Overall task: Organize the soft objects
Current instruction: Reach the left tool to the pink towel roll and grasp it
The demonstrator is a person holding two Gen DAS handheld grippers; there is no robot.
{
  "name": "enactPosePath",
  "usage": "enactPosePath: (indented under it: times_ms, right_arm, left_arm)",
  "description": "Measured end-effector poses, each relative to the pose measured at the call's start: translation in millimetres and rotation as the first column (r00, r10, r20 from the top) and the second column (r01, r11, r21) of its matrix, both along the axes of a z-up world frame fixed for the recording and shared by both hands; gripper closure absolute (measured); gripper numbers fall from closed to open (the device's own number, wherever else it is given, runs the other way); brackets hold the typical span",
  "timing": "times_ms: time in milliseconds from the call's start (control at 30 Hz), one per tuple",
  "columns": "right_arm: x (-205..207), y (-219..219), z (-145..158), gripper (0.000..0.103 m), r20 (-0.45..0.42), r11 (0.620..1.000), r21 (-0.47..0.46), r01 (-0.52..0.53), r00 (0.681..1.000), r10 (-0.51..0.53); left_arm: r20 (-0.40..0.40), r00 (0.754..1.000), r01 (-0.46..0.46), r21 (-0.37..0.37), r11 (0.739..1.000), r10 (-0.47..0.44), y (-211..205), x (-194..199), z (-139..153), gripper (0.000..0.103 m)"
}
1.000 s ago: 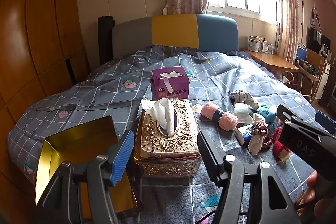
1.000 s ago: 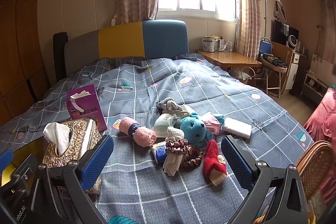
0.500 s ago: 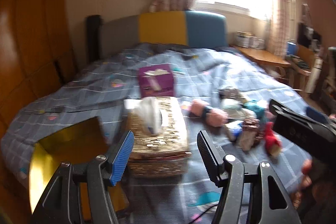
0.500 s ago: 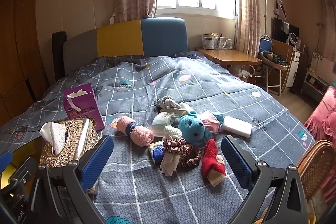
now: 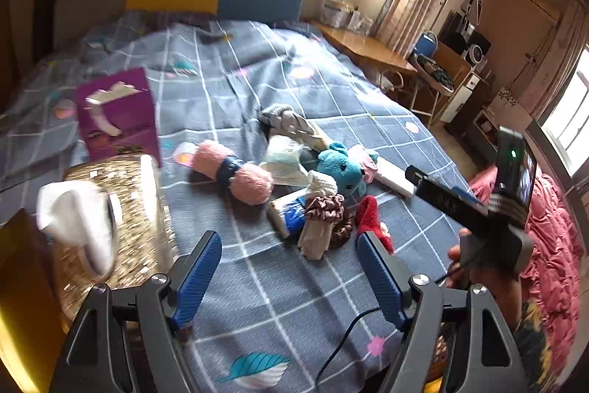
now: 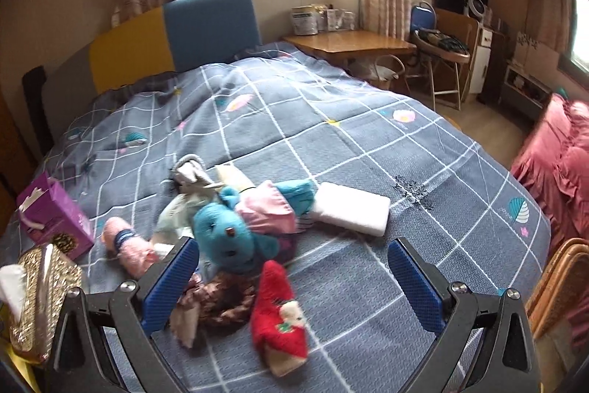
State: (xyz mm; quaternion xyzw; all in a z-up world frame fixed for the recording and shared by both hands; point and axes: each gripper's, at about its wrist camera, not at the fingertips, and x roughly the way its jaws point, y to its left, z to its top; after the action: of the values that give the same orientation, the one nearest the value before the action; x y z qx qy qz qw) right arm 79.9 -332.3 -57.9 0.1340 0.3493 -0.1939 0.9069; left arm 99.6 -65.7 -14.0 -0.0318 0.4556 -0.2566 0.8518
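Note:
Several soft things lie in a heap on the grey checked bed: a teal plush toy [image 6: 228, 234], a red Christmas sock [image 6: 279, 312], a brown scrunchie [image 6: 221, 297], a pink rolled towel [image 5: 232, 170] and a white pad [image 6: 351, 209]. The plush also shows in the left wrist view [image 5: 340, 168]. My right gripper [image 6: 292, 280] is open and empty, low over the sock and plush. My left gripper [image 5: 291, 275] is open and empty, just short of the heap. The right gripper's body [image 5: 475, 212] shows at the right of the left view.
A gold ornate tissue box [image 5: 121, 220] stands at the left, a purple tissue box [image 5: 117, 115] behind it. A yellow container [image 5: 18, 301] sits at the far left edge. A wooden side table [image 6: 349, 43], chairs and a pink bedspread [image 6: 556, 164] lie right of the bed.
Both grippers swung right and moved forward toward the heap. The tissue boxes slid to the left of each view. The right gripper now hangs close over the sock and plush.

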Motion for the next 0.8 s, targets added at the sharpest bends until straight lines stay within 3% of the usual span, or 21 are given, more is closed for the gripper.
enactPosePath:
  times_ms: [167, 233, 367, 533, 733, 800]
  right_arm:
    - [0.6, -14.2, -14.8, 0.0, 0.018, 0.997, 0.072, -0.012, 1.0, 0.011]
    - [-0.8, -19.2, -15.6, 0.0, 0.048, 0.99, 0.135, -0.032, 0.999, 0.026]
    - [-1.4, -17.1, -14.1, 0.0, 0.082, 0.984, 0.166, -0.062, 0.995, 0.049]
    - [-0.9, -9.5, -11.6, 0.0, 0.105, 0.985, 0.143, -0.102, 0.991, 0.087]
    - [-4.1, -15.6, -12.0, 0.0, 0.128, 0.979, 0.175, -0.104, 0.988, 0.083]
    - [-4.0, -17.0, -12.5, 0.0, 0.131, 0.976, 0.19, -0.107, 0.988, 0.083]
  left_arm:
    - [-0.15, 0.986, -0.073, -0.023, 0.997, 0.068, -17.1, 60.3, -27.0, 0.026]
    - [-0.189, 0.977, -0.103, -0.022, 0.994, 0.097, -24.3, 82.6, -38.9, 0.025]
    - [-0.24, 0.955, -0.173, 0.018, 0.985, 0.173, -34.6, 122.0, -65.2, 0.021]
    - [-0.336, 0.9, -0.27, 0.068, 0.96, 0.277, -35.4, 158.5, -98.1, 0.02]
    - [-0.39, 0.853, -0.33, 0.111, 0.937, 0.347, -35.9, 181.3, -126.0, 0.02]
    - [-0.365, 0.852, -0.347, 0.145, 0.927, 0.376, -35.6, 184.4, -130.8, 0.023]
